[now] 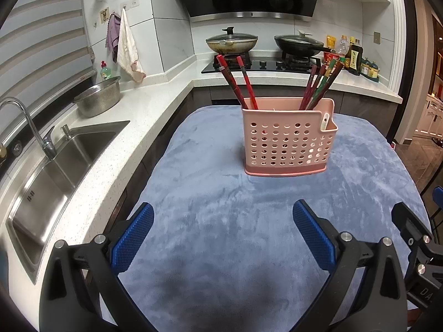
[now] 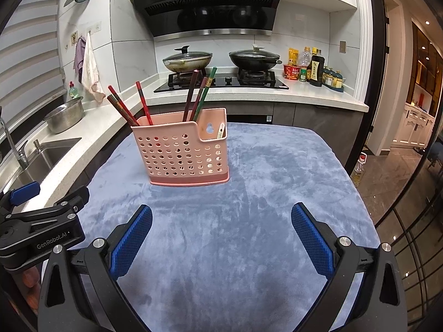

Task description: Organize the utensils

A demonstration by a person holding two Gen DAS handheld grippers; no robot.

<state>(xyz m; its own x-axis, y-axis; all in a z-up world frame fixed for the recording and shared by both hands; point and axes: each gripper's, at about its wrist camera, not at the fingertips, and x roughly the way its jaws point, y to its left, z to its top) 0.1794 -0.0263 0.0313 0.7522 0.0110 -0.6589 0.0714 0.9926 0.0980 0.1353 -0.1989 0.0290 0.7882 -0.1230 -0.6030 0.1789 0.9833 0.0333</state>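
While both our grippers, left gripper [image 1: 223, 232] and right gripper [image 2: 221, 232], hung spread and empty, the pink perforated caddy [image 1: 288, 144] stood well ahead of them, its chopsticks [image 2: 198, 96] leaning upright, slightly nearer the right.

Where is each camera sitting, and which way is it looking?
Left wrist: sits on the left gripper, looking forward over the blue cloth at the pink holder; the right gripper's edge shows.
Right wrist: sits on the right gripper, facing the same holder; the left gripper shows at left.
Both share holder, chopsticks, stove.
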